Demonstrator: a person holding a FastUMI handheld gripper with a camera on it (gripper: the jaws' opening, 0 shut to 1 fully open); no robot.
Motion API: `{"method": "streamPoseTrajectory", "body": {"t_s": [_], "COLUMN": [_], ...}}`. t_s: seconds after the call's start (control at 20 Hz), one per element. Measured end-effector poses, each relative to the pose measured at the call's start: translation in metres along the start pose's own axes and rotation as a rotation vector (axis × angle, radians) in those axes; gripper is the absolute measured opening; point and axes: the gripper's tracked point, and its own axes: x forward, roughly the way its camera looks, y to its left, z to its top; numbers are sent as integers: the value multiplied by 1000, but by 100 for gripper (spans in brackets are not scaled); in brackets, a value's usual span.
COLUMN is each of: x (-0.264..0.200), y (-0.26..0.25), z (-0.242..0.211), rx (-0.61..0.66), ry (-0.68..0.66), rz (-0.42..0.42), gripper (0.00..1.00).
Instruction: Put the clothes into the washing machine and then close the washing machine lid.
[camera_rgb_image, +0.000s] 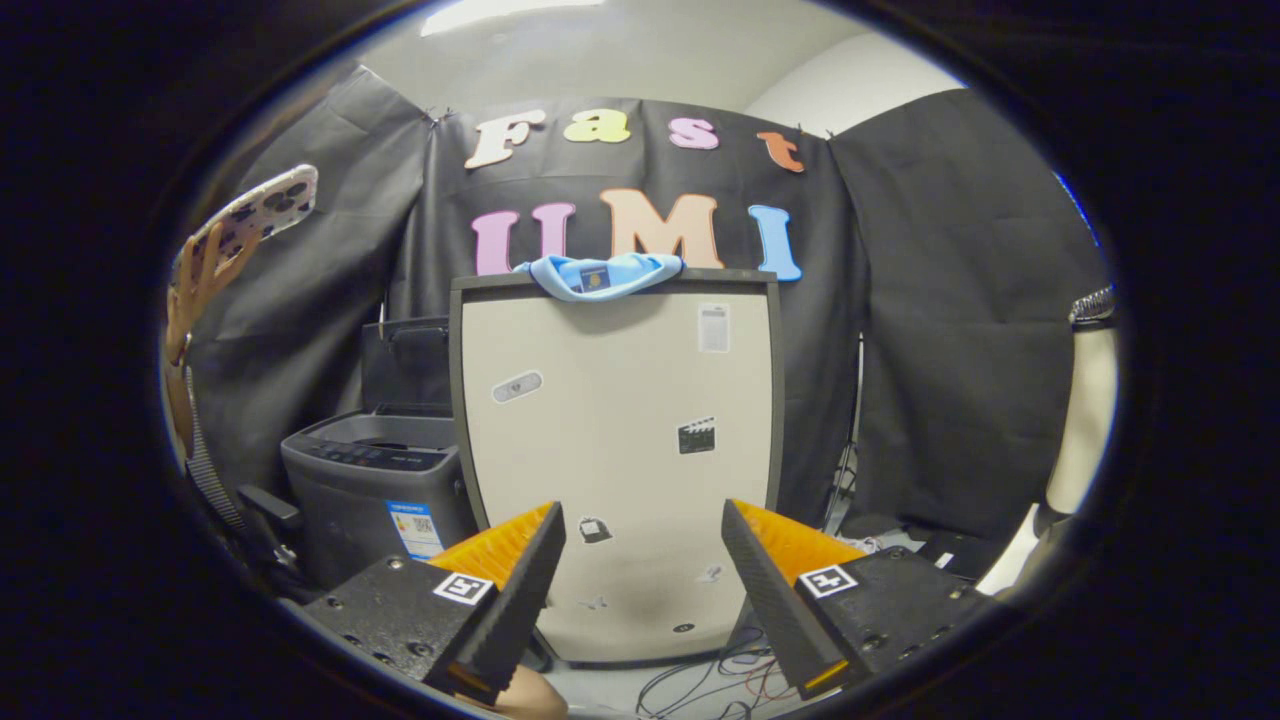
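Gripper (643, 590) is wide open w/ nothing between its fingers. Blue clothes (597, 276) hang over the top of the big beige panel (620, 440), at 12 o'clock, well beyond the fingers. Washing machine (375, 490) sits at 10 o'clock, lid (405, 365) up.

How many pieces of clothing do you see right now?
1: a light blue garment draped over the top edge of the beige panel, beyond the open gripper jaws. Others may be hidden behind it.

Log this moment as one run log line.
gripper: open, empty | blue garment: draped atop beige cabinet | washing machine: beside cabinet, lid raised
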Motion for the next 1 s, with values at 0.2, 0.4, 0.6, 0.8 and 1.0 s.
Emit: {"method": "streamPoseTrajectory", "body": {"t_s": [0.2,0.4,0.6,0.8,1.0], "x": [5,23,56,96,142], "y": [4,4,12,36,48], "z": [-4,14,63,147,225], "rx": [47,104,96,128,119], "ry": [16,-29,-60,-119,-123], "rz": [-1,-38,-38,14,25], "gripper": [96,96,95,95,95]}}
